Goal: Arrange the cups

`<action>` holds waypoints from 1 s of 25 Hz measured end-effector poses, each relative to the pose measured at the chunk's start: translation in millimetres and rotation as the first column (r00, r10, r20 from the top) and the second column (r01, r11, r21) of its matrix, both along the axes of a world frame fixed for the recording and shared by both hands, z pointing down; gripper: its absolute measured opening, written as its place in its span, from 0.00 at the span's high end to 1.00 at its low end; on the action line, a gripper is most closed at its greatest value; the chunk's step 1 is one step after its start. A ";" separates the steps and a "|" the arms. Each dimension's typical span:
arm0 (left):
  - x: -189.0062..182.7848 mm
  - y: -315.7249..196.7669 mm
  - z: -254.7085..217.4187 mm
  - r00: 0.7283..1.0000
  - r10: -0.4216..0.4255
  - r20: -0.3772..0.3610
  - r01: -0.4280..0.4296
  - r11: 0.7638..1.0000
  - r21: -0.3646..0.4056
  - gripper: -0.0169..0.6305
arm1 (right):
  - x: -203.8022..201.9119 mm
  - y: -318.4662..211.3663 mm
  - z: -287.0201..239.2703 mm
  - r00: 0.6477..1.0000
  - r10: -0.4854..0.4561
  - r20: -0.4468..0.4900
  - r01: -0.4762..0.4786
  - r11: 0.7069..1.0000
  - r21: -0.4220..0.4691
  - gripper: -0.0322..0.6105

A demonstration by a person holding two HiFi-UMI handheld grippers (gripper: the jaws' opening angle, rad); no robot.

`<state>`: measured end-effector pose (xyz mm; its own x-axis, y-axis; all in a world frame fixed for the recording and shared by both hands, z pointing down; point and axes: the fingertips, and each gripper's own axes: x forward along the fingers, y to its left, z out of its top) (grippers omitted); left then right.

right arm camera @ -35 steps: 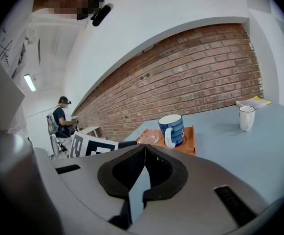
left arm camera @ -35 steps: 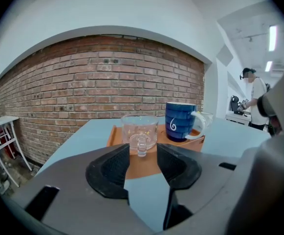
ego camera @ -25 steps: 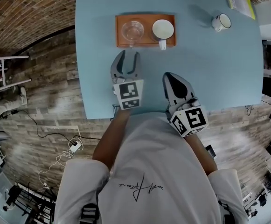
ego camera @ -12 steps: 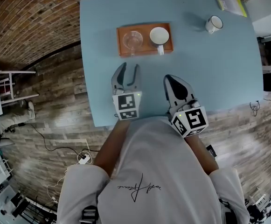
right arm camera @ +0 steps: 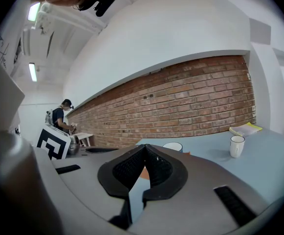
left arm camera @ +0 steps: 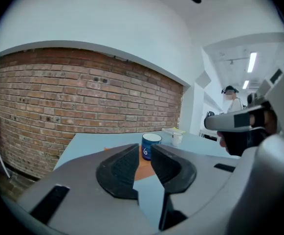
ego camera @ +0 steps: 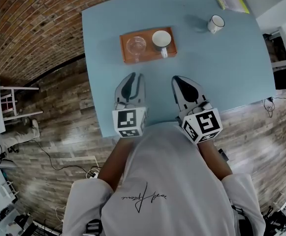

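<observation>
An orange tray [ego camera: 147, 55] lies on the blue table [ego camera: 221, 68]. It holds a clear glass cup [ego camera: 136, 45] and a blue mug [ego camera: 161, 39] with a white inside. A white mug [ego camera: 215, 22] stands alone at the far right. My left gripper [ego camera: 134, 75] hovers near the table's front edge, short of the tray. Its jaws have just been closing and stand open with a narrow gap and nothing between them. In the left gripper view the blue mug [left arm camera: 150, 142] shows beyond the left gripper [left arm camera: 144, 147]. My right gripper [ego camera: 178, 79] is shut and empty beside it.
A yellow-green booklet [ego camera: 230, 0] lies at the table's far right corner. A white stool [ego camera: 12, 102] and cables stand on the wooden floor to the left. A brick wall runs behind the table. A person [right arm camera: 61, 116] stands far off.
The left gripper's jaws have narrowed from wide open to a small gap. Both grippers have risen a little and look larger. The cups and tray have not moved on the table.
</observation>
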<state>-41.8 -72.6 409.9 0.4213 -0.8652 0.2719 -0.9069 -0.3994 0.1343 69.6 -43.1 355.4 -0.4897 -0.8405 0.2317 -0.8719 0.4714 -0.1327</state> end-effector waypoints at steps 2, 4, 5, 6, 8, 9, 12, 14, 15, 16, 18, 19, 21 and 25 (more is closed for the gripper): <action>2.1 1.5 -11.1 1.000 0.018 -0.015 -0.018 1.000 0.012 0.89 | -1.5 -0.1 -8.0 1.000 -0.005 0.004 0.005 1.000 0.000 0.92; 5.0 3.5 -19.0 0.999 0.039 -0.033 -0.038 0.999 0.022 0.93 | -4.3 0.6 -16.4 1.000 -0.005 -0.002 0.005 1.000 0.006 0.92; 6.2 5.1 -22.7 0.998 0.049 -0.038 -0.048 0.998 0.028 0.94 | -6.2 1.6 -20.6 1.000 -0.004 -0.009 0.005 1.000 0.012 0.92; 7.2 6.8 -27.8 0.998 0.057 -0.041 -0.055 0.998 0.037 0.95 | -8.3 2.9 -24.8 1.000 -0.006 -0.018 0.006 1.000 0.020 0.92; 8.4 10.2 -40.9 0.996 0.070 -0.049 -0.067 0.996 0.057 0.96 | -13.8 5.5 -32.9 0.999 -0.013 -0.035 0.014 0.999 0.035 0.92; 8.4 12.2 -47.3 0.996 0.077 -0.055 -0.074 0.995 0.064 0.96 | -16.9 7.2 -36.6 0.999 -0.018 -0.040 0.020 0.999 0.041 0.92; 11.4 20.4 -61.5 0.992 0.098 -0.085 -0.092 0.994 0.066 0.96 | -22.9 16.2 -46.4 0.998 -0.027 -0.052 0.030 0.999 0.042 0.92; 15.5 26.4 -66.8 0.989 0.109 -0.101 -0.103 0.993 0.062 0.96 | -25.7 24.0 -52.9 0.998 -0.037 -0.043 0.039 0.999 0.027 0.92; 17.6 28.9 -68.4 0.988 0.114 -0.105 -0.108 0.992 0.060 0.96 | -26.4 27.2 -55.9 0.998 -0.047 -0.034 0.048 0.999 0.022 0.92; 19.6 30.7 -69.5 0.987 0.119 -0.104 -0.113 0.992 0.060 0.96 | -26.1 29.3 -58.3 0.998 -0.061 -0.029 0.062 0.998 0.021 0.92; 22.1 32.3 -71.5 0.987 0.128 -0.094 -0.122 0.990 0.065 0.96 | -23.3 30.6 -60.8 0.994 -0.104 -0.037 0.105 0.994 0.028 0.92; 22.2 32.4 -72.6 0.987 0.131 -0.088 -0.125 0.990 0.068 0.96 | -21.9 30.1 -61.4 0.991 -0.125 -0.037 0.127 0.992 0.029 0.92; 20.2 31.8 -75.4 0.988 0.131 -0.085 -0.126 0.990 0.071 0.96 | -19.6 28.0 -62.4 0.987 -0.155 -0.031 0.156 0.988 0.020 0.92; 16.0 25.3 -82.2 0.988 0.122 -0.097 -0.115 0.991 0.071 0.96 | -16.0 23.2 -64.4 0.983 -0.181 -0.042 0.182 0.983 0.012 0.92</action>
<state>-25.7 -47.3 327.7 0.5444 -0.8220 0.1674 -0.8357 -0.5142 0.1928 53.6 -20.0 291.0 -0.6251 -0.7422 0.2416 -0.7761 0.6241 -0.0905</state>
